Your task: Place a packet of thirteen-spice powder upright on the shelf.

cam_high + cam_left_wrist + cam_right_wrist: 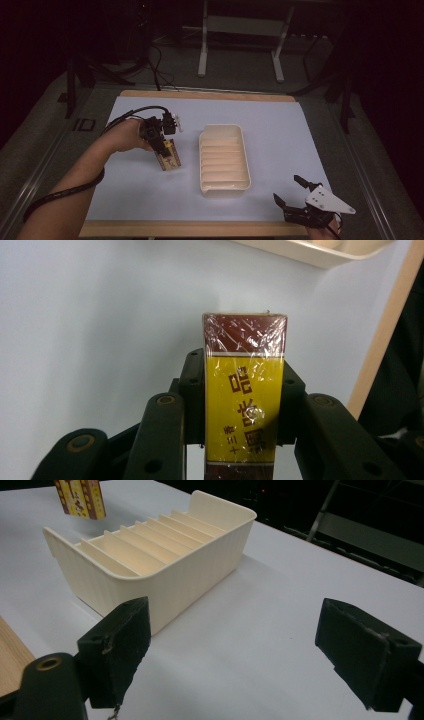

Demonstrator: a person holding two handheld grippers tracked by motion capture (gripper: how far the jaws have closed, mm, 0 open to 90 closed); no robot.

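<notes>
From above, your left claw (167, 150) clamps a yellow-and-maroon box (169, 159) just left of the cream divided tray (224, 186), while your right claw (291, 192) gapes wide and empty near the surface's (280, 125) front edge. Along your left claw, both jaws press the wrapped box's sides. Along your right claw, the jaws stand well apart, facing the tray.

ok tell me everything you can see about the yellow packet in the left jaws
The packet is a slim rectangular box, yellow in the middle with dark red bands at both ends, red characters printed on the yellow, and wrapped in shiny clear film. The left gripper is shut on its two sides. It sits left of the cream tray, over the white table cover.
</notes>
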